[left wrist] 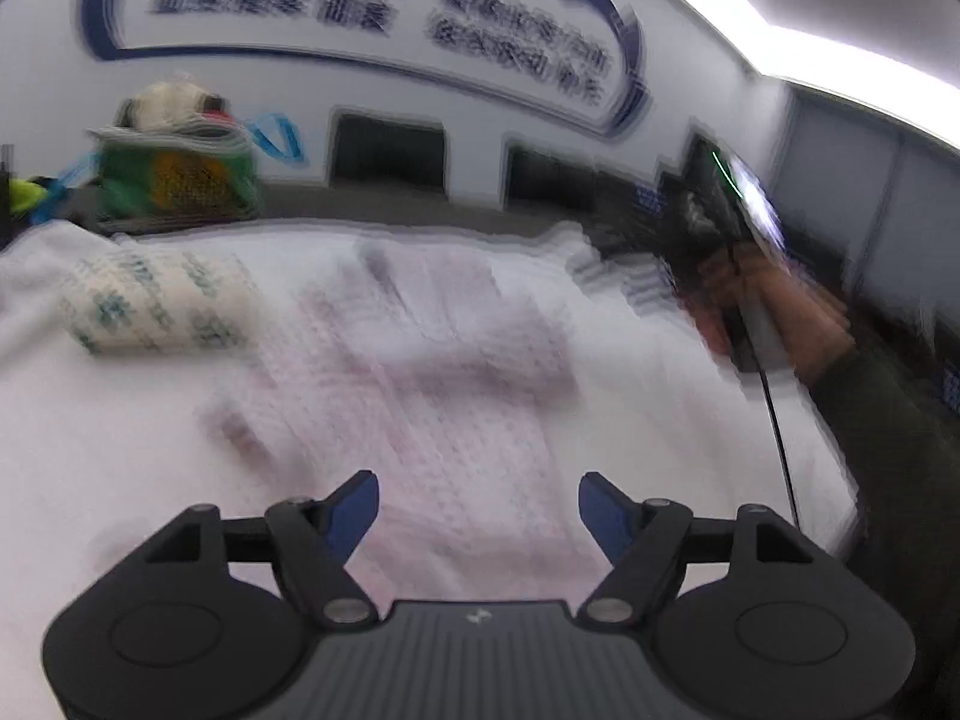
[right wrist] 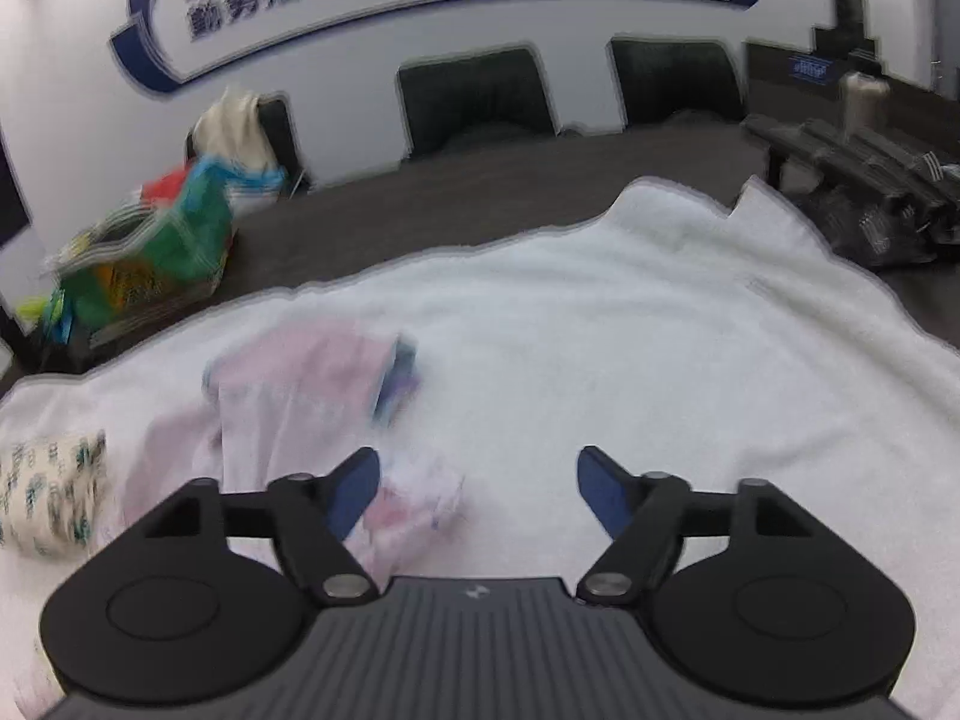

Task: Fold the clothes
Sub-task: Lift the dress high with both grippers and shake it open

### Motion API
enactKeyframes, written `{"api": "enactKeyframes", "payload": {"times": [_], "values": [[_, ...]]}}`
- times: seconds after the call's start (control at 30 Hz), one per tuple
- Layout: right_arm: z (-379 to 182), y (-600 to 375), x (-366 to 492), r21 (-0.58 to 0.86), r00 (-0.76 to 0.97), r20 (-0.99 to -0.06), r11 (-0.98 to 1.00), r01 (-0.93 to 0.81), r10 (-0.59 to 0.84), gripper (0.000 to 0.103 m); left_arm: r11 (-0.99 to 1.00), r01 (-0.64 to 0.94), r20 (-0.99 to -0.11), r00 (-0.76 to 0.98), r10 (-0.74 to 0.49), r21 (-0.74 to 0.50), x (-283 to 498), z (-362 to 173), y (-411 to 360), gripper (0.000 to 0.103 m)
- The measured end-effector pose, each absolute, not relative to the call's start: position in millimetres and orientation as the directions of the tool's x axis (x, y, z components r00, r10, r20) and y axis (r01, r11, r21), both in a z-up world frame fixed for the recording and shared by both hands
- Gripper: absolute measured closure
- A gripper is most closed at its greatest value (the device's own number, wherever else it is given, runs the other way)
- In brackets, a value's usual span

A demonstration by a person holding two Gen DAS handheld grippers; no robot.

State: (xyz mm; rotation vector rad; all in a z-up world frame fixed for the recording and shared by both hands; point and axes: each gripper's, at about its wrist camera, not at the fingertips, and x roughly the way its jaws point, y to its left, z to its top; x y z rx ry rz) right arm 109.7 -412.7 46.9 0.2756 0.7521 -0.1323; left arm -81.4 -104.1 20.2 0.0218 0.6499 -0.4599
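Observation:
A pale pink patterned garment [left wrist: 420,372] lies crumpled on the white towel [left wrist: 630,408] that covers the table. My left gripper [left wrist: 479,501] hovers over its near part, open, with nothing between the blue pads. In the right wrist view the same pink garment [right wrist: 300,396] lies left of centre, one end reaching under the left fingertip. My right gripper [right wrist: 479,480] is open above the white towel [right wrist: 660,348], holding nothing. The other gripper and a hand with a dark sleeve [left wrist: 798,324] appear blurred at the right of the left wrist view.
A folded cream cloth with green print [left wrist: 156,306] [right wrist: 54,498] lies at the towel's left. A green bag stuffed with clothes [left wrist: 180,174] [right wrist: 150,258] stands on the dark table behind. Black chairs [right wrist: 474,99] line the wall. Dark bundles [right wrist: 864,180] sit at the back right.

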Motion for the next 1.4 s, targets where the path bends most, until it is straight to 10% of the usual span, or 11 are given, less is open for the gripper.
{"api": "enactKeyframes", "payload": {"times": [0.23, 0.27, 0.3, 0.33, 0.37, 0.8, 1.0, 1.1, 1.2, 1.4], "values": [[18.5, -376.5, 122.8, 0.456, 0.663, -0.694, 0.884, 0.103, 0.281, 0.033, 0.930, 0.361, -0.597, 0.762, -0.251, 0.069, -109.2, 14.3, -139.7, 0.030], [16.8, -366.5, 124.3, 0.427, 0.666, -0.696, 0.900, 0.084, 0.268, 0.041, 0.928, 0.364, -0.596, 0.764, -0.248, 0.080, -109.1, 11.6, -141.0, 0.031], [15.5, -355.6, 126.1, 0.382, 0.673, -0.699, 0.922, 0.066, 0.242, 0.073, 0.926, 0.366, -0.592, 0.768, -0.243, 0.095, -109.0, 7.6, -142.1, 0.047], [13.5, -345.5, 127.9, 0.310, 0.674, -0.714, 0.948, 0.064, 0.188, 0.102, 0.923, 0.368, -0.588, 0.773, -0.238, 0.111, -108.8, 3.6, -143.2, 0.083], [11.4, -335.6, 129.7, 0.231, 0.673, -0.729, 0.971, 0.067, 0.126, 0.101, 0.919, 0.363, -0.580, 0.786, -0.216, 0.150, -109.7, 4.0, -139.3, 0.102], [107.8, -336.8, -32.1, 0.269, 0.873, -0.480, 0.962, 0.053, 0.086, 0.102, 0.938, 0.022, -0.157, 0.987, 0.034, 0.345, -139.0, 59.1, 59.3, 0.102], [63.3, -326.8, -139.1, 0.187, 0.859, -0.510, 0.972, 0.145, -0.030, 0.094, 0.971, 0.053, -0.366, 0.930, 0.037, 0.233, -163.2, 26.7, 100.5, 0.063], [56.4, -327.8, -164.1, 0.108, 0.873, -0.482, 0.983, 0.148, -0.079, 0.070, 0.972, 0.050, -0.385, 0.922, 0.044, 0.230, -172.5, 23.8, 99.8, 0.062], [65.5, -321.1, -182.7, 0.090, 0.915, -0.401, 0.996, -0.002, 0.038, 0.047, 0.987, 0.161, -0.332, 0.931, -0.150, 0.005, -196.0, 42.6, 107.5, 0.052], [46.5, -300.2, -193.8, 0.011, 0.859, -0.353, 0.920, -0.392, 0.371, 0.041, 0.894, 0.403, -0.383, 0.808, -0.448, -0.196, -185.4, 21.6, 44.5, 0.038]]}}
